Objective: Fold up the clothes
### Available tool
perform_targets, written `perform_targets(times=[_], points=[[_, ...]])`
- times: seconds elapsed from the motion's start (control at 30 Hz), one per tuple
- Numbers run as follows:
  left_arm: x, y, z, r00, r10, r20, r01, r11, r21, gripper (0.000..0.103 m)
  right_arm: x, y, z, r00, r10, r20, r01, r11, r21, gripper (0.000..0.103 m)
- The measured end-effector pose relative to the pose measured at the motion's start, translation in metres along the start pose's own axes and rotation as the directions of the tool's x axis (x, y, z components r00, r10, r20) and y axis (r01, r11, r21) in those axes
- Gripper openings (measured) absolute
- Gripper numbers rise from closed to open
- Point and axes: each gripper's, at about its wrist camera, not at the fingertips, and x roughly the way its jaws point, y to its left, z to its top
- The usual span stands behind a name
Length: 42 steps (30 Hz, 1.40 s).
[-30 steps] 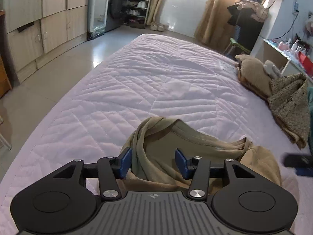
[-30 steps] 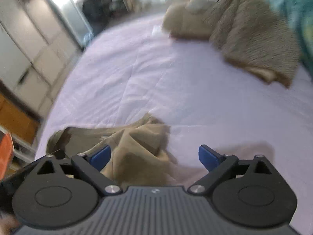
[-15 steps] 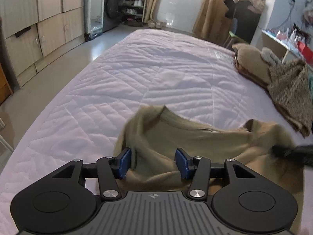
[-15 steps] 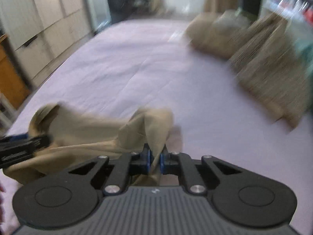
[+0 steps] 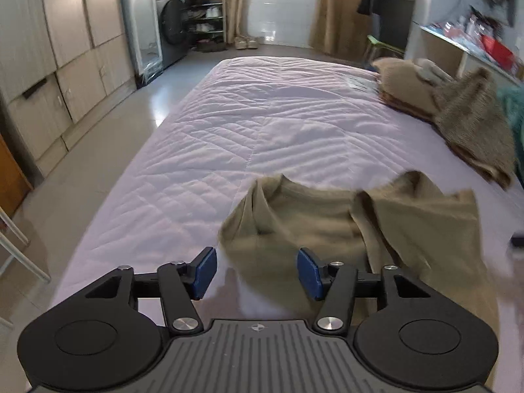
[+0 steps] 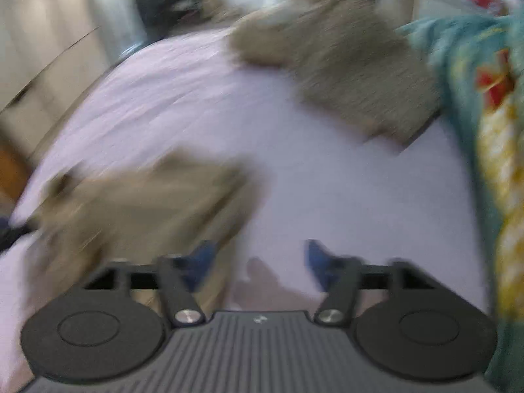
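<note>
While the left gripper [image 5: 256,273] hangs over the near end of the bed [image 5: 294,124], its jaws are opening, blue pads [image 5: 204,272] spread with nothing pinched. The olive shirt [image 5: 344,229] lies rumpled on the lilac quilt just ahead of the tool; its near edge runs into the gap between the fingers, closer to the right-hand pad, though neither pad presses on it. The cloth spreads away to the tool's right, one flap lifted and blurred at its far right side. Well ahead and to the right, along the bed's far edge, sit a folded tan pile [image 5: 402,82] and a brown knitted garment [image 5: 471,131] (the two touch each other). Off to the tool's left stand pale wardrobe doors [image 5: 65,49] across a strip of floor.

From the right wrist the picture is heavily smeared. The right gripper [image 6: 257,265] also has its jaws opening, the pads standing apart over bare quilt [image 6: 327,180], with nothing between them. The olive shirt [image 6: 137,203] lies ahead and to the tool's left, its edge beside the left-hand finger; whether it touches that finger I cannot tell. Farther ahead and to the right lies the brown knitted garment [image 6: 353,65], and at the tool's far right a teal patterned fabric [image 6: 475,82] with red and yellow marks.
</note>
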Motion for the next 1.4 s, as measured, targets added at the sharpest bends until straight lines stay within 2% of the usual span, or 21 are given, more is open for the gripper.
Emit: perform_targets(times=[0.1,0.2,0.3,0.43,0.5,0.57,0.63,0.73,0.8,0.87,0.9,0.93,1.0,1.07,1.13,1.23,1.4], points=[[-0.042,-0.005,-0.028,0.999,-0.003,-0.033,0.003,1.000,-0.008,0.059,-0.018,0.047,-0.038,0.987,0.147,-0.062,-0.149,0.988,-0.027,0.079],[-0.085,-0.022,-0.069,0.997,-0.025,-0.066,0.024,1.000,-0.018,0.060,-0.021,0.082,-0.054,0.988,0.139,-0.063,-0.145,0.984,-0.107,0.080],[-0.121,-0.044,-0.118,0.996,-0.037,-0.081,0.036,0.999,-0.014,0.065,-0.023,0.098,-0.053,0.996,0.091,0.015,-0.086,0.978,-0.191,0.080],[-0.148,-0.064,-0.184,0.993,-0.065,-0.104,0.062,0.998,-0.026,0.069,-0.024,0.109,-0.033,0.991,0.041,0.127,-0.005,0.963,-0.268,0.085],[-0.154,-0.075,-0.210,0.991,-0.060,-0.122,0.065,0.997,0.039,0.069,-0.014,0.114,-0.018,0.991,0.037,0.128,0.002,0.957,-0.291,0.086],[-0.154,-0.079,-0.227,0.985,-0.072,-0.155,0.085,0.993,0.081,0.070,-0.001,0.114,-0.002,0.995,0.040,0.093,-0.015,0.968,-0.252,0.086],[-0.151,-0.077,-0.238,0.980,-0.073,-0.185,0.090,0.993,0.083,0.070,0.017,0.117,0.013,0.998,0.049,0.048,-0.038,0.978,-0.204,0.086],[-0.144,-0.072,-0.248,0.976,-0.082,-0.201,0.102,0.990,0.092,0.075,0.046,0.127,0.016,0.998,0.043,-0.045,-0.051,0.978,-0.203,0.084],[-0.143,-0.070,-0.251,0.975,-0.100,-0.198,0.119,0.989,0.087,0.079,0.057,0.130,0.009,0.998,0.024,-0.062,-0.036,0.978,-0.205,0.075],[-0.143,-0.070,-0.253,0.974,-0.117,-0.192,0.136,0.987,0.091,0.080,0.067,0.132,0.002,0.997,0.006,-0.079,-0.022,0.978,-0.207,0.027],[-0.143,-0.070,-0.254,0.975,-0.127,-0.185,0.145,0.985,0.091,0.080,0.068,0.130,0.000,0.996,0.013,-0.090,-0.031,0.980,-0.197,0.019],[-0.142,-0.070,-0.254,0.975,-0.137,-0.176,0.154,0.984,0.086,0.079,0.068,0.129,-0.001,0.995,0.020,-0.100,-0.039,0.981,-0.189,0.018],[-0.143,-0.072,-0.253,0.975,-0.158,-0.155,0.171,0.983,0.069,0.067,0.064,0.132,-0.004,0.996,0.008,-0.086,-0.027,0.973,-0.227,0.016],[-0.145,-0.071,-0.250,0.974,-0.180,-0.135,0.187,0.981,0.045,0.042,0.055,0.134,-0.004,0.998,-0.002,-0.062,-0.014,0.969,-0.247,0.013],[-0.148,-0.069,-0.248,0.971,-0.206,-0.122,0.209,0.978,0.014,0.026,0.047,0.133,-0.003,0.999,-0.002,-0.042,-0.009,0.968,-0.251,0.011],[-0.151,-0.069,-0.246,0.969,-0.225,-0.103,0.226,0.974,-0.007,0.018,0.033,0.127,0.004,1.000,-0.008,-0.010,0.006,0.971,-0.237,0.011],[-0.150,-0.076,-0.239,0.969,-0.230,-0.092,0.232,0.972,0.018,0.017,0.002,0.109,0.015,0.996,-0.061,0.069,0.076,0.970,-0.229,0.011]])
